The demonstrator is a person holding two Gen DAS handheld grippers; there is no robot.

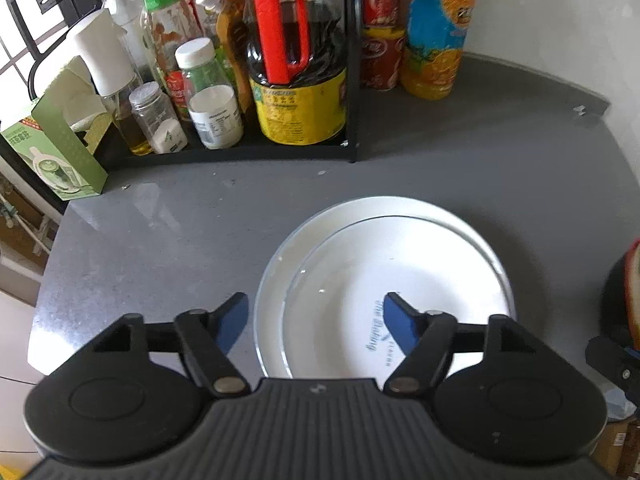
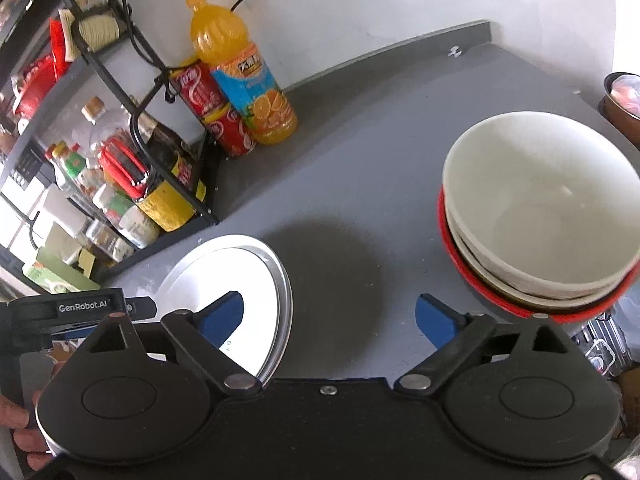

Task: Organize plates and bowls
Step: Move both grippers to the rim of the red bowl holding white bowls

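Two white plates are stacked on the grey counter: a smaller printed plate [image 1: 384, 276] on a larger plate [image 1: 280, 248]. My left gripper [image 1: 316, 314] is open and empty, just above the stack's near left rim. In the right wrist view the plate stack [image 2: 240, 280] lies at lower left, and a stack of bowls stands at right: a white bowl [image 2: 540, 200] on top, another white one under it, a red bowl [image 2: 464, 268] at the bottom. My right gripper [image 2: 330, 316] is open and empty, between the plates and the bowls.
A black rack [image 1: 352, 80] with bottles and jars stands at the back left. Red cans [image 2: 216, 112] and an orange juice bottle [image 2: 248, 80] stand by the wall. A green box [image 1: 60, 152] sits at the left edge. A dark pot [image 2: 624, 96] is at far right.
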